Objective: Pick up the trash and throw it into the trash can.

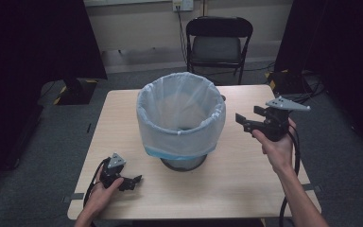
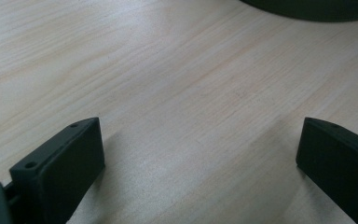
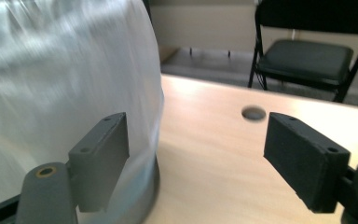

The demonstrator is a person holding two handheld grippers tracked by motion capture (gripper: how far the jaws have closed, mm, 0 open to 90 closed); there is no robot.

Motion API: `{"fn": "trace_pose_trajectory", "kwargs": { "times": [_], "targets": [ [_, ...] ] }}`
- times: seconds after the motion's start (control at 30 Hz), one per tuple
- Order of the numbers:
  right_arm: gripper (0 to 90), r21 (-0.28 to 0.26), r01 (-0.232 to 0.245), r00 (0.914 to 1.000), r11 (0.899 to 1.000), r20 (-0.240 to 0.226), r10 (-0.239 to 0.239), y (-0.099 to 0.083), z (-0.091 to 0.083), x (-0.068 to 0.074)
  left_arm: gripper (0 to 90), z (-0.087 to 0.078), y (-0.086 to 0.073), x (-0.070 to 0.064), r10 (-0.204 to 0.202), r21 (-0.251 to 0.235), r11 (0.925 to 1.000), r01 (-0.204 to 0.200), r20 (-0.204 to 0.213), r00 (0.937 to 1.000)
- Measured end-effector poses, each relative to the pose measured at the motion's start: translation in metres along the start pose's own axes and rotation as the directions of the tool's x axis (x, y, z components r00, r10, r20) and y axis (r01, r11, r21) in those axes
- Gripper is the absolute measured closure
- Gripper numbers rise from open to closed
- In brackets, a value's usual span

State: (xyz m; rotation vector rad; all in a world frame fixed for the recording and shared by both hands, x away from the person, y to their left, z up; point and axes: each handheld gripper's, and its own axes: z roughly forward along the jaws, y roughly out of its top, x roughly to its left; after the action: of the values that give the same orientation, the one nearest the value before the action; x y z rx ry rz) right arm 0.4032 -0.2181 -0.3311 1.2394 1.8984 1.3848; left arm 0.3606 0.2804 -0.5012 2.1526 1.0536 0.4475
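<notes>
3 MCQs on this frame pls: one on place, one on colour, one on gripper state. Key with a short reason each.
1. Where does the bin stand?
A. on the table, about mid-table
B. on the floor by the chair
C. on the chair seat

2. What colour is the bag that lines the bin?
A. black
B. translucent white
C. red

3. How do the right gripper's jaws stand?
A. shut on the bag
B. shut on nothing
C. open, holding nothing

Key:
1 A: the high view shows the bin on the table, between the left gripper and the right gripper.
2 B: the bag is pale and see-through, folded over the rim.
3 C: in the right gripper view the jaws stand wide apart beside the bag, with bare table between them.
</notes>
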Motion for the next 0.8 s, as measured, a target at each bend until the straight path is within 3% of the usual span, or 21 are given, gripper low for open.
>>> {"fn": "trace_pose_trajectory", "kwargs": {
  "times": [0.27,0.47,0.5,0.53,0.63,0.67,0.77,0.8],
  "targets": [
    [20.2,0.080,-0.034,0.9987,0.996,0.042,0.031,-0.050,0.001,-0.010,0.2,0.000,0.000,0.000,0.004,0.003,1.0000,-0.004,0.000,1.0000],
    [20.2,0.161,-0.068,0.9950,0.985,0.083,0.055,-0.095,0.000,-0.024,0.2,0.000,0.000,0.000,0.004,0.003,1.0000,-0.004,0.000,1.0000],
    [20.2,0.161,-0.068,0.9950,0.985,0.083,0.055,-0.095,0.000,-0.024,0.2,0.000,0.000,0.000,0.004,0.003,1.0000,-0.004,0.000,1.0000],
    [20.0,0.194,-0.071,0.9934,0.978,0.103,0.052,-0.106,-0.001,-0.028,0.2,0.000,0.000,0.000,0.004,0.003,1.0000,-0.004,0.000,1.0000],
    [20.1,0.217,-0.078,0.9921,0.973,0.114,0.054,-0.119,-0.001,-0.031,0.2,0.000,0.000,0.000,0.004,0.003,1.0000,-0.004,0.000,1.0000],
    [20.0,0.256,-0.075,0.9906,0.964,0.130,0.042,-0.131,0.002,-0.033,0.2,0.000,0.000,0.000,0.004,0.003,1.0000,-0.004,0.000,1.0000],
    [20.5,0.281,-0.097,0.9890,0.955,0.135,0.061,-0.142,0.004,-0.037,0.2,0.000,0.000,0.000,0.004,0.004,1.0000,-0.004,-0.001,1.0000],
    [20.7,0.307,-0.102,0.9866,0.946,0.153,0.056,-0.149,0.007,-0.041,0.2,0.000,0.000,0.000,0.004,0.003,1.0000,-0.004,0.000,1.0000]
  ]
}}
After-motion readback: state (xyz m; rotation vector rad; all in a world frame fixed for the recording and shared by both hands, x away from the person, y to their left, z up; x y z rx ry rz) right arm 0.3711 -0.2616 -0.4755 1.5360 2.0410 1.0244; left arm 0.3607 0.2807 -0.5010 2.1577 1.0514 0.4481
